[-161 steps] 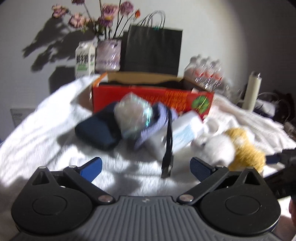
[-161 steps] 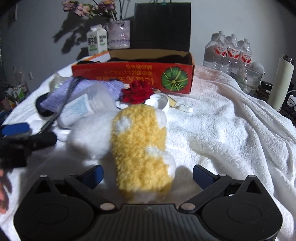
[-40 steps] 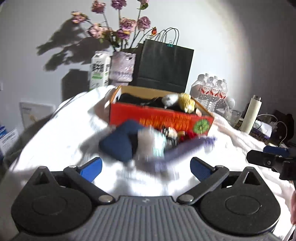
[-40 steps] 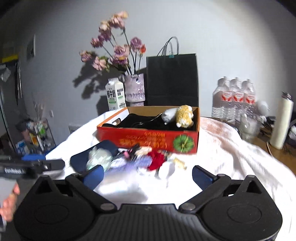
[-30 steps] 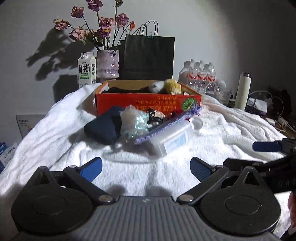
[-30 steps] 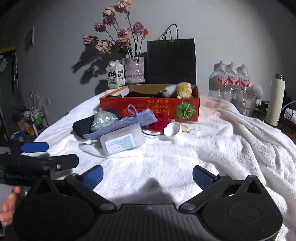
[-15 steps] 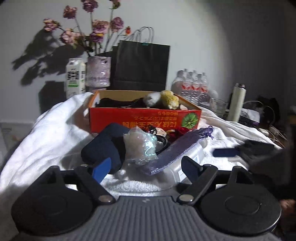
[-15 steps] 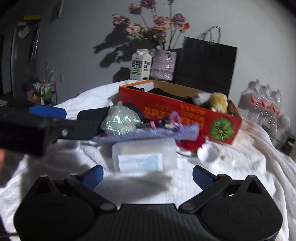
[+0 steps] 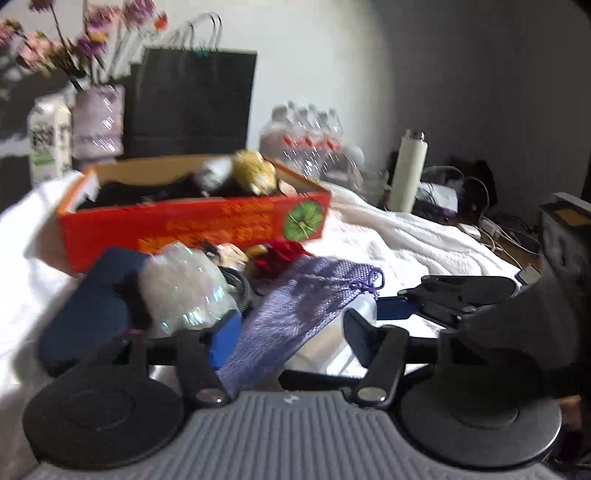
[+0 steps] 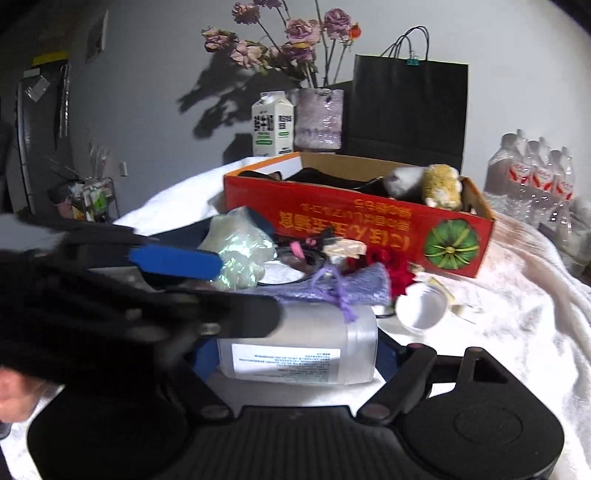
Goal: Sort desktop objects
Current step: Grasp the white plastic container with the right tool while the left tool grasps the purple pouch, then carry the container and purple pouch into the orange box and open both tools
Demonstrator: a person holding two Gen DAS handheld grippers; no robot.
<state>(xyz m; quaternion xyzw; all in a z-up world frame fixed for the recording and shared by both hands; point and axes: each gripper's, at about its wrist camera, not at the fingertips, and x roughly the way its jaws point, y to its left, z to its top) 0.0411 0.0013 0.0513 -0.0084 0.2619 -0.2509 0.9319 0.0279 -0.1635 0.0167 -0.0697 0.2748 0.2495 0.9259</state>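
The left hand-held gripper is angling downward, its jaws closing around the purple mesh pouch draped over the clear plastic jar. The right hand-held gripper is tilting down too, jaws closing around that jar, lying sideways on the white-covered desk before the red box.

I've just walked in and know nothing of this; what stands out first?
A bright red box sits mid-table, a yellow stuffed toy inside it. Before it lies a clutter heap: a purple pouch draped over a clear plastic jar. Behind stand wilted flowers and a black bag.
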